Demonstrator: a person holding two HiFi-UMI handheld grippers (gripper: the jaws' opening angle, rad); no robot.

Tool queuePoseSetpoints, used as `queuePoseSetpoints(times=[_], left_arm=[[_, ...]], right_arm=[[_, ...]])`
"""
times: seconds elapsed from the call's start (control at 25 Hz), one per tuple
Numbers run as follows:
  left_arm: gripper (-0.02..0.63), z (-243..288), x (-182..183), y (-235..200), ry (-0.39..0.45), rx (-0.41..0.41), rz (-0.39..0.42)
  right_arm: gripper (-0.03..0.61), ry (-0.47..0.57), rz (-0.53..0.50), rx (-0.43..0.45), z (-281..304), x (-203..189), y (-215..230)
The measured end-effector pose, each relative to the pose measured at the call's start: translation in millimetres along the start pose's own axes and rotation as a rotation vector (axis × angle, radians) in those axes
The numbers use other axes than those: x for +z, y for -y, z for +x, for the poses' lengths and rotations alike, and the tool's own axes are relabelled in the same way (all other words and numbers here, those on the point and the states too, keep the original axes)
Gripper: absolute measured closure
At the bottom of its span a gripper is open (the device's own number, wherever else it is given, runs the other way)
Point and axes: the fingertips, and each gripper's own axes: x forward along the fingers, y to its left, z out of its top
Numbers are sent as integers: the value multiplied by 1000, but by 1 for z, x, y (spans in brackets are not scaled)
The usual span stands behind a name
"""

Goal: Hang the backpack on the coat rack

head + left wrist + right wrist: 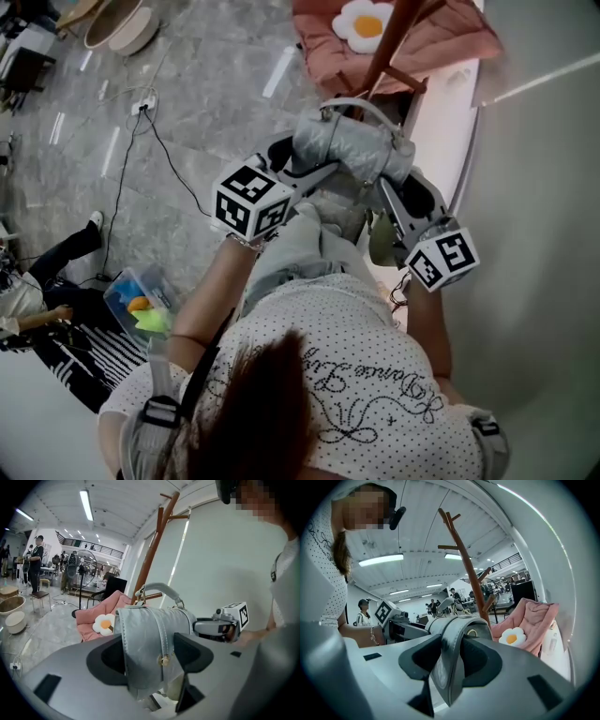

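Backpack (352, 145): small, grey and held in the air just short of the coat rack (394, 42), with its handle on no peg. The left gripper (314, 178) has its jaws closed most of the way on one end of the bag, pinching a stitched panel. The right gripper (389, 197) is clamped the same way on the opposite end, over a folded strap or edge. The bag's long axis therefore runs from one gripper to the other, crosswise to the rack's pole.

The arched top handle (159, 588) stands up from the bag on the side turned toward the rack. In the left gripper view the pole rises right behind it, and the pegs sit well above the handle. I judge that the coming move depends on raising that loop to peg height and passing it over a peg. Neither gripper looks clearly nearer the rack.

The backpack looks like soft, smooth leather-type material that creases between the jaws. It has raised seams, a small brass-coloured stud and metal rings at the handle's ends. The rack is reddish-brown wood, a slim leaning pole with short stubby pegs branching off near its top.
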Motion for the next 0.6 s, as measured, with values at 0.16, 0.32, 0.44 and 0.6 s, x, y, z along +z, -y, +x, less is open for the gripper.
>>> queuePoseSetpoints(times=[0.16, 0.32, 0.44, 0.6], left_arm=[[314, -7, -15, -9, -28, -26, -3], [314, -9, -12, -12, -43, -52, 1], [314, -10, -12, -13, -61, -70, 4], [314, 0, -22, -19, -88, -89, -1]], right_arm=[[442, -25, 20, -32, 9, -14, -11], [442, -50, 24, -63, 11, -11, -15], [442, -65, 39, -88, 12, -11, -18], [440, -84, 70, -116, 16, -23, -11]])
